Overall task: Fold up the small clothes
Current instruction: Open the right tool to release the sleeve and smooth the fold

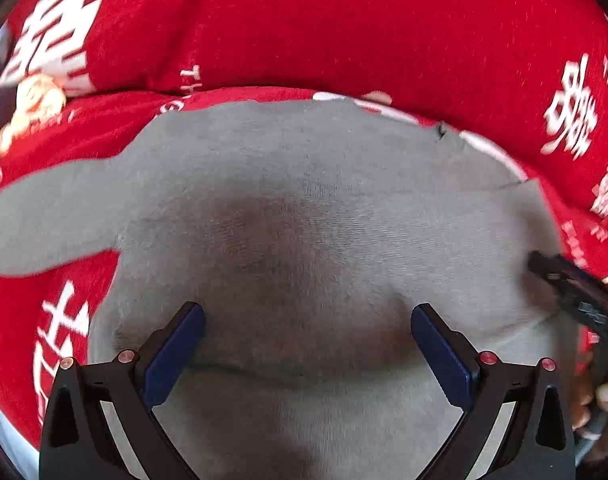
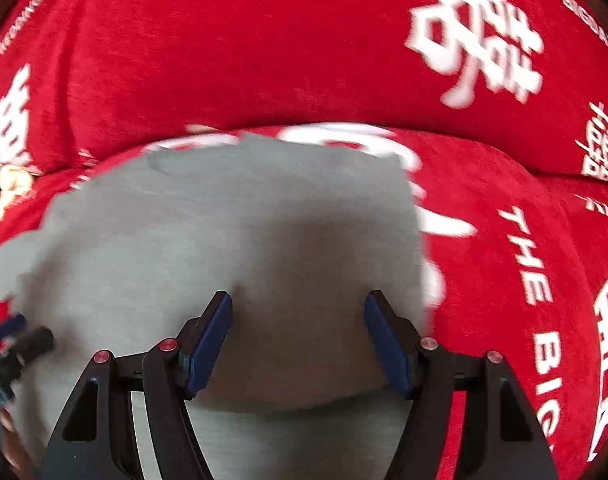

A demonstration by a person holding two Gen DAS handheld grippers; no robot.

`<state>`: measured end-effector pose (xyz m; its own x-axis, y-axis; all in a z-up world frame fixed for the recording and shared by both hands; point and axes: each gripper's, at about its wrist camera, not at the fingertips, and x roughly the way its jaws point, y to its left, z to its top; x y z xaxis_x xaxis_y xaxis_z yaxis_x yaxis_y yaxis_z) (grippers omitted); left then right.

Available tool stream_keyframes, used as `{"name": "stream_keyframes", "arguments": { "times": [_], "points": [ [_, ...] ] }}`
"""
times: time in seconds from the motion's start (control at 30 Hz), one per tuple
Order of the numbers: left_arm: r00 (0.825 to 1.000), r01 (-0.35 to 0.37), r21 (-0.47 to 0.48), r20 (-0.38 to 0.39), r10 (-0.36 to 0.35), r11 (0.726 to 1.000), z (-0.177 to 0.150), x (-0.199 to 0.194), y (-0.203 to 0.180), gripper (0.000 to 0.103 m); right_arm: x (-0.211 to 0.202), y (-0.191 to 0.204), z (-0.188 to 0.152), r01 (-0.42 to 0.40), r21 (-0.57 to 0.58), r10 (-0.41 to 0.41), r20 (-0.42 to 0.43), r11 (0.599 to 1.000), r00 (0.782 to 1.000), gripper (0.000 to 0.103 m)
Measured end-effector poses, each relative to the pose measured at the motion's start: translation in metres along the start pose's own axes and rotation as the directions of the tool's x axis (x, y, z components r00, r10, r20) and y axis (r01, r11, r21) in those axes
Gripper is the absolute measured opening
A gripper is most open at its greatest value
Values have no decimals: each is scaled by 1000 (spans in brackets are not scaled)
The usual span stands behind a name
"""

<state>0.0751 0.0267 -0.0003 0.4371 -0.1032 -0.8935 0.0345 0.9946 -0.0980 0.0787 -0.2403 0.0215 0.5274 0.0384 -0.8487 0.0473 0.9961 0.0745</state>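
Note:
A small grey garment (image 1: 304, 208) lies spread on a red cover with white lettering (image 1: 344, 32); one sleeve reaches to the left (image 1: 43, 216). My left gripper (image 1: 308, 320) is open just above the garment's near part, nothing between its blue pads. My right gripper (image 2: 297, 308) is open over the same grey garment (image 2: 231, 232), close to its right edge, and empty. Each gripper shows at the edge of the other's view: the right one in the left wrist view (image 1: 576, 292), the left one in the right wrist view (image 2: 11, 344).
The red cushion back (image 2: 263, 48) rises behind the garment. A small pale soft toy (image 1: 31, 108) lies at the far left on the cover. Bare red cover (image 2: 524, 280) lies to the right of the garment.

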Motion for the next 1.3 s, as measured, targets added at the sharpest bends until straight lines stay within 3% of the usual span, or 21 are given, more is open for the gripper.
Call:
{"name": "stream_keyframes", "arguments": {
  "times": [0.1, 0.2, 0.27, 0.4, 0.47, 0.63, 0.7, 0.83, 1.0, 1.13, 1.23, 1.3],
  "points": [
    [997, -70, 53, 26, 68, 996, 2, 7, -8, 103, -1, -12, 0, 80, -13, -80, 8, 997, 997, 72],
    [998, -61, 17, 21, 61, 998, 9, 7, -11, 103, -8, -26, 10, 37, 73, -39, 32, 997, 999, 72],
    [997, -75, 23, 19, 75, 997, 13, 13, -19, 103, -7, -21, 21, 12, 64, -16, 57, 998, 998, 72],
    [994, -103, 39, 29, 102, 994, 22, 24, -29, 103, 27, 0, 39, 12, -12, -12, -31, 1000, 999, 72],
    [995, -97, 23, 14, 97, 995, 29, 28, -26, 103, 43, 0, 49, 36, -14, -36, -39, 999, 999, 78],
    [994, -108, 10, -9, 108, 994, 30, 24, -23, 103, 38, -3, 66, 82, 33, -79, -73, 996, 994, 80],
    [996, -86, -5, 10, 86, 996, 22, 14, -19, 103, 13, 10, 57, 24, 5, -24, -7, 1000, 1000, 80],
    [997, -72, -20, 24, 73, 997, 6, 7, -18, 103, -8, 40, 30, -26, -53, 26, -1, 998, 1000, 80],
    [994, -95, 13, 52, 94, 995, -13, -2, -21, 103, -13, 67, -10, 3, -103, -6, -30, 995, 1000, 79],
    [992, -89, 11, 87, 88, 996, -32, -14, -16, 103, -34, 70, -46, 51, -111, -45, 48, 993, 998, 80],
    [995, -29, -38, 91, 32, 999, -50, -21, -5, 103, -48, 68, -71, 33, -90, -31, 27, 995, 999, 81],
    [993, -42, -32, 105, 45, 999, -64, -26, -4, 103, -55, 62, -89, 36, -97, -31, 59, 995, 998, 81]
  ]
}}
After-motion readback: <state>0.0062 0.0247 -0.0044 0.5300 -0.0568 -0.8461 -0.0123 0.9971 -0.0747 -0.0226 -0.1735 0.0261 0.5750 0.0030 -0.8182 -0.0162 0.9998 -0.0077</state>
